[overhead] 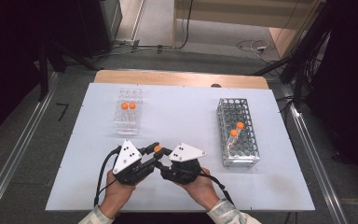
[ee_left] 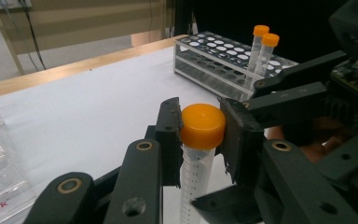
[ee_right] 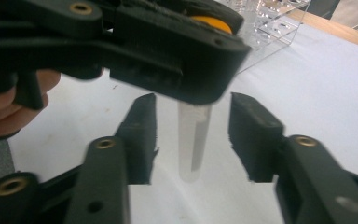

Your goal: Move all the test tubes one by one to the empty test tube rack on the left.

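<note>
Between the right gripper's (ee_right: 193, 140) parted fingers hangs the tube (ee_right: 193, 140), its cap (ee_left: 203, 125) clamped by the left gripper (ee_left: 200, 128).

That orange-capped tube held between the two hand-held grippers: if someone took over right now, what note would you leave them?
Left hand-held gripper: shut on the orange-capped tube, pads on its cap, tube upright.
Right hand-held gripper: jaws open on either side of the tube's clear body, not touching it.
Clear rack, far left: two capped tubes in it.
Metal wire rack, right: two capped tubes in it.
Done: the tube has passed into the left gripper's hold.
Left: probably carry the tube to a rack and seat it; which rack, I cannot tell. Draw the right gripper back first.
</note>
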`<state>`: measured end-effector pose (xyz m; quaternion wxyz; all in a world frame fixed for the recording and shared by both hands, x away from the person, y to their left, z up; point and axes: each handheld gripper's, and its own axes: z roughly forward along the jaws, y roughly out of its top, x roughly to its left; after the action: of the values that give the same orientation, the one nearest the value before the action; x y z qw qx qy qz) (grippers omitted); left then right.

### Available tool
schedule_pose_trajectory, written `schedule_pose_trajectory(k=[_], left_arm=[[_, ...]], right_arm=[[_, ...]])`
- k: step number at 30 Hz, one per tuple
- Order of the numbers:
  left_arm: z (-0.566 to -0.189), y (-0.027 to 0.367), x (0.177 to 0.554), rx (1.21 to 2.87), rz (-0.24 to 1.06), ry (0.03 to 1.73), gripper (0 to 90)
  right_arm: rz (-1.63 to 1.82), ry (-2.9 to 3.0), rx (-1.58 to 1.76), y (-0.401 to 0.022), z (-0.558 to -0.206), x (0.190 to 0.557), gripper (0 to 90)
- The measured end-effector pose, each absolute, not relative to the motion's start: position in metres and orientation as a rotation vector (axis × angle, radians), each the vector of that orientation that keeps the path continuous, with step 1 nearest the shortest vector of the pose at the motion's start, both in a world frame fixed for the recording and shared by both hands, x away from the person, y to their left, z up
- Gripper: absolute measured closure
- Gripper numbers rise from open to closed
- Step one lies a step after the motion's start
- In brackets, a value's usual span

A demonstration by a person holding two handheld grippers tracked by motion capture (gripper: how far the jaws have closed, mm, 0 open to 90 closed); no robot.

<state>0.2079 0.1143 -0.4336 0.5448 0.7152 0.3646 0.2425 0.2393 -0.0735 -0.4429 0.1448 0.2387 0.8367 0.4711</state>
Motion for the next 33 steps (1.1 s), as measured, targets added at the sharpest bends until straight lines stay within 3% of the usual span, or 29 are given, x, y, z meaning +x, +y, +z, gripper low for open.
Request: schedule_pose_trajectory(k=[10, 33], left_arm=[[-0.428, 0.132, 0.217, 1.642, 0.570, 0.931, 69.8], [-0.411, 0.153, 0.242, 1.566, 0.635, 1.015, 69.8]], right_arm=[[1.367, 2.382, 0.753, -0.112, -0.438, 0.236, 40.4], [1.377, 2.301, 0.860, -0.191, -0.434, 0.212, 38.6]])
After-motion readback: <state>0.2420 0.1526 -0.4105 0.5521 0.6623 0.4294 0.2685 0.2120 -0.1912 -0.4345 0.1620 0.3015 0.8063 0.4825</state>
